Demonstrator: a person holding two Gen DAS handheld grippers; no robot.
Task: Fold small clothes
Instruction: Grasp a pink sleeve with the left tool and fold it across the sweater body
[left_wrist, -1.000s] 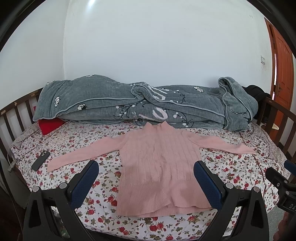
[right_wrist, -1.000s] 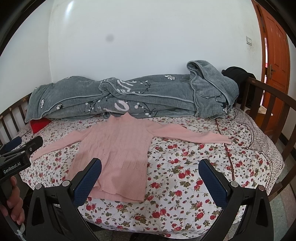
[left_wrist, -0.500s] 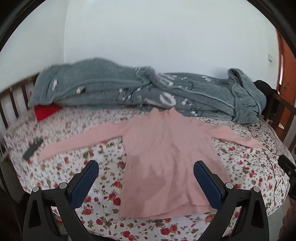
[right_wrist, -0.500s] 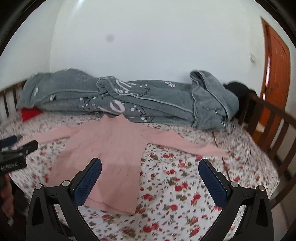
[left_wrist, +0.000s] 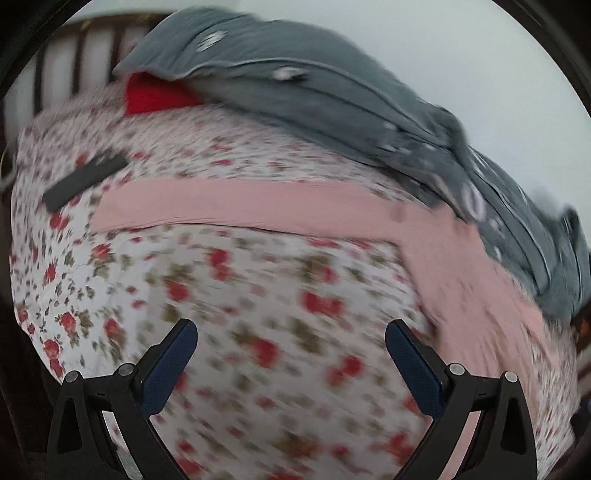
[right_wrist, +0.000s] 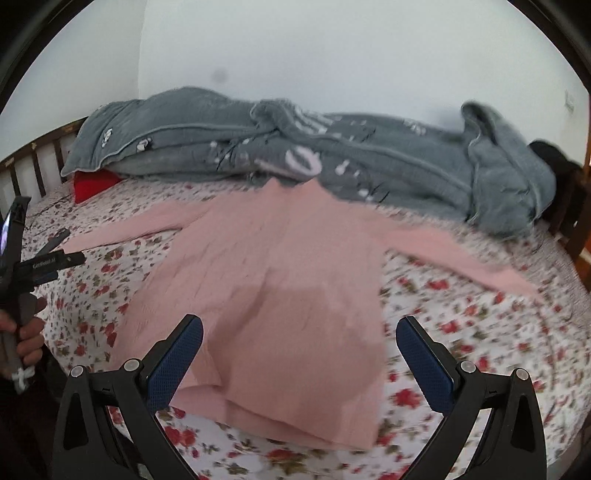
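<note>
1. Sweater (right_wrist: 273, 280): pink, lies flat, front up, on the floral sheet (right_wrist: 461, 332); both sleeves spread sideways, collar toward 12 o'clock, hem toward 6 o'clock near the bed edge
2. Right gripper (right_wrist: 299, 354): jaws spread wide, nothing between them; hangs over the sweater's lower body, no visible contact with the cloth
3. Left gripper (left_wrist: 290, 354): jaws spread wide, empty; over bare sheet (left_wrist: 258, 295), with the sweater's sleeve (left_wrist: 236, 205) running across at 12 o'clock and the body at 2–3 o'clock. Left view tilted and motion-blurred
4. Grey quilt (right_wrist: 332, 158): bunched along the far side of the bed at 12 o'clock; the collar reaches its near edge
5. Red item (right_wrist: 94, 184): part hidden under the quilt's end at 10 o'clock; kind cannot be told
6. Dark flat object (left_wrist: 83, 181): on the sheet near the sleeve's cuff, at 10 o'clock in the left view; too blurred to identify
7. Hand (right_wrist: 26, 328): at 9 o'clock in the right view, gripping the left gripper's handle
</note>
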